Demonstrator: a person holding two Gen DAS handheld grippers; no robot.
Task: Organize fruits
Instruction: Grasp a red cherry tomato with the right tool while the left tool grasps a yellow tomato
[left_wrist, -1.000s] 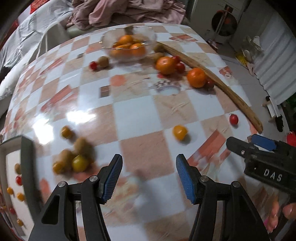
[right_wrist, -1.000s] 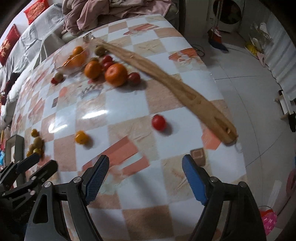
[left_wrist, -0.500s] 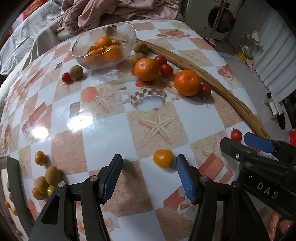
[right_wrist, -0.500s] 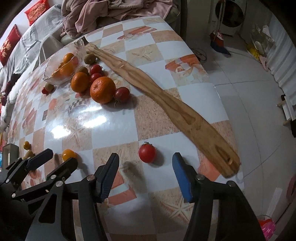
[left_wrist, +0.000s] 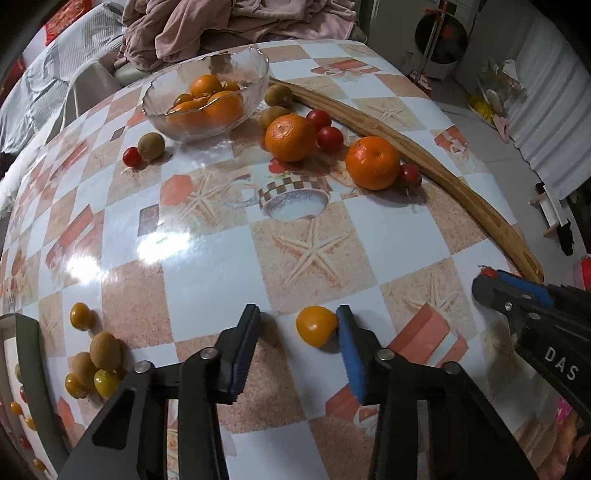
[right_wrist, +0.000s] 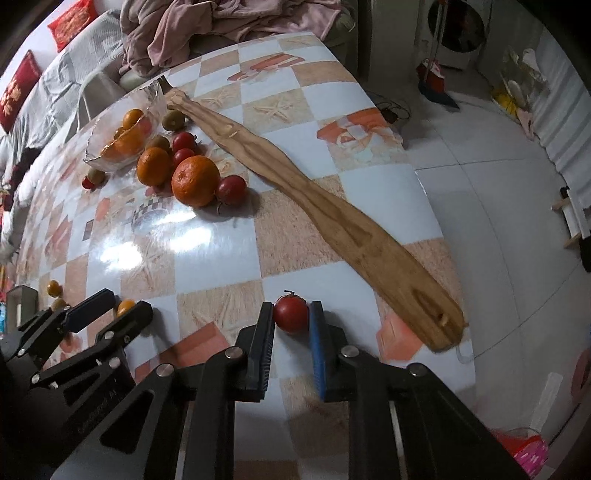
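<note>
My left gripper (left_wrist: 297, 328) is open around a small yellow tomato (left_wrist: 316, 325) on the table; the fruit touches the right pad, with a gap to the left pad. My right gripper (right_wrist: 291, 317) is shut on a red tomato (right_wrist: 291, 314) resting on the table near its front edge. A glass bowl (left_wrist: 207, 99) holding oranges stands at the far side. Two loose oranges (left_wrist: 373, 162) and several red tomatoes (left_wrist: 330, 138) lie near it.
A long wooden board (right_wrist: 314, 195) runs diagonally along the table's right side. A cluster of small kiwis and yellow tomatoes (left_wrist: 98, 363) lies at the left, beside a grey tray edge (left_wrist: 33, 369). The table edge drops to tiled floor on the right.
Both grippers moved forward onto their fruits. The right jaws closed in on the red tomato. The left jaws narrowed around the yellow tomato.
</note>
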